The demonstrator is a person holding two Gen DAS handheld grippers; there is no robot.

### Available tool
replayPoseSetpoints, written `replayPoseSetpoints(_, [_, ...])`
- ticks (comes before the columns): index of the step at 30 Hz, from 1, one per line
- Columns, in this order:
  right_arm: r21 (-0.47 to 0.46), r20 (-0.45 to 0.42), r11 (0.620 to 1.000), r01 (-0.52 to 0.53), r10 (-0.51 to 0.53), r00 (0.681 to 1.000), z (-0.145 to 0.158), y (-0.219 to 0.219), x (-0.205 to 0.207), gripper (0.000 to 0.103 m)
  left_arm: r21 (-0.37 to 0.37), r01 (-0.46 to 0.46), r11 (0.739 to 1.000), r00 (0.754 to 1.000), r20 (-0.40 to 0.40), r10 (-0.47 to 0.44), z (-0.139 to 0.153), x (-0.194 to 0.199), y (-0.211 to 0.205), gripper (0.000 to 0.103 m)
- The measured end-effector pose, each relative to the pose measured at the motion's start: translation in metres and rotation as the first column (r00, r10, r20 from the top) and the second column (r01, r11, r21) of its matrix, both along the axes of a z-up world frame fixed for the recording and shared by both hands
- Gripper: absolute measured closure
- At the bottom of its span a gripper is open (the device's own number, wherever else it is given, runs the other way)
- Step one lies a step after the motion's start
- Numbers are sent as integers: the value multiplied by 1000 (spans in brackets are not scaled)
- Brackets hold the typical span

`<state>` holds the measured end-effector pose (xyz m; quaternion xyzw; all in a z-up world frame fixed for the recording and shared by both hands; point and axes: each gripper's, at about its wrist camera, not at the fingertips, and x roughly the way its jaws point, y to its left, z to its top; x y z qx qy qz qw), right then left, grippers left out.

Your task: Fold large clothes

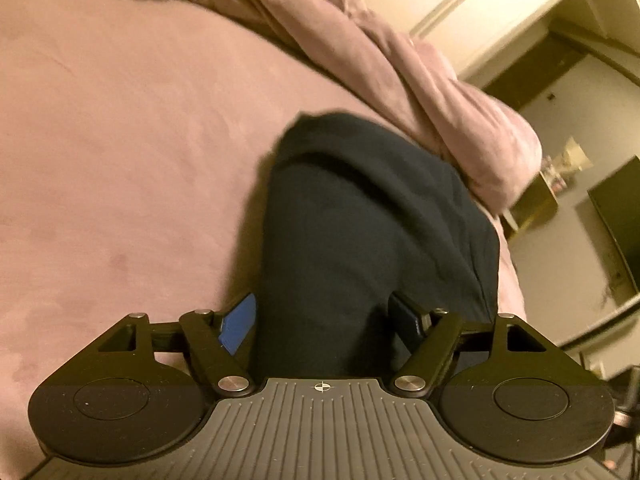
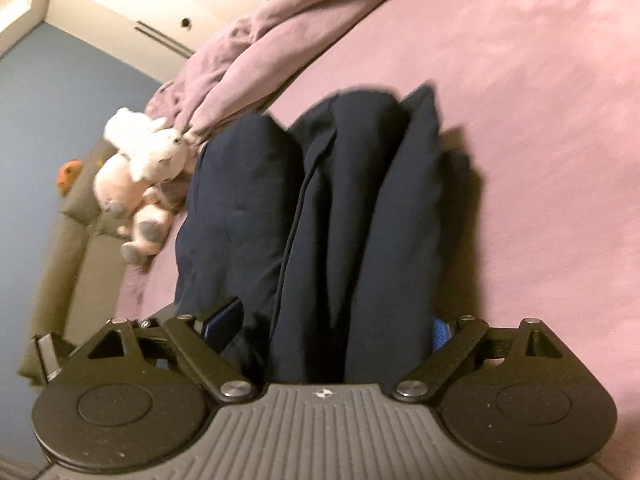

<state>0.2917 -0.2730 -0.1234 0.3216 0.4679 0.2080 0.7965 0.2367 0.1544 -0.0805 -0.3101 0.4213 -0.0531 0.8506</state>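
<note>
Dark navy garment [image 1: 372, 216] bunched on pink bed [image 1: 120, 140]. Left tongs [image 1: 328, 320] wide, cloth between, grip unclear. Right tongs [image 2: 332, 320] likewise.

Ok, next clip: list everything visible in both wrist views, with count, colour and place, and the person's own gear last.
dark garment: one, navy, bunched lengthwise on the bed, its near end between the jaws of both grippers.
bed sheet: one, pink-mauve, covering the mattress under the garment.
duvet: one, mauve, heaped along the far edge of the bed.
plush toy: one, white and pale pink with grey feet, at the bed's edge left of the garment in the right wrist view.
orange item: one, small, on the surface beyond the plush toy; too blurred to name.
left gripper: one, black with blue pads, jaws wide around the garment.
right gripper: one, black with blue pads, jaws wide around the garment.
</note>
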Motion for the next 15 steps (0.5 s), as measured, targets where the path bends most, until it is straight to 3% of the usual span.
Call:
replayPoseSetpoints(3, [-120,91,992,37,-26,995,35,6,-10,13,41,-78,996,996,38,76,13,-11,5,23])
replayPoseSetpoints(7, [-217,181,973,79,-39,983,68,50,-14,20,111,-150,982,988,54,145,22,-13,13,21])
replayPoseSetpoints(9, [-347,227,930,119,-40,973,77,75,-13,22,107,-157,982,988,30,154,20,-14,19,21])
replayPoseSetpoints(11, [-450,255,866,218,-110,961,81,81,-12,23,94,-153,984,988,22,152,17,-18,26,21])
replayPoseSetpoints(15, [-504,336,771,389,-239,911,91,55,-20,23,130,-177,976,984,16,177,10,-21,34,20])
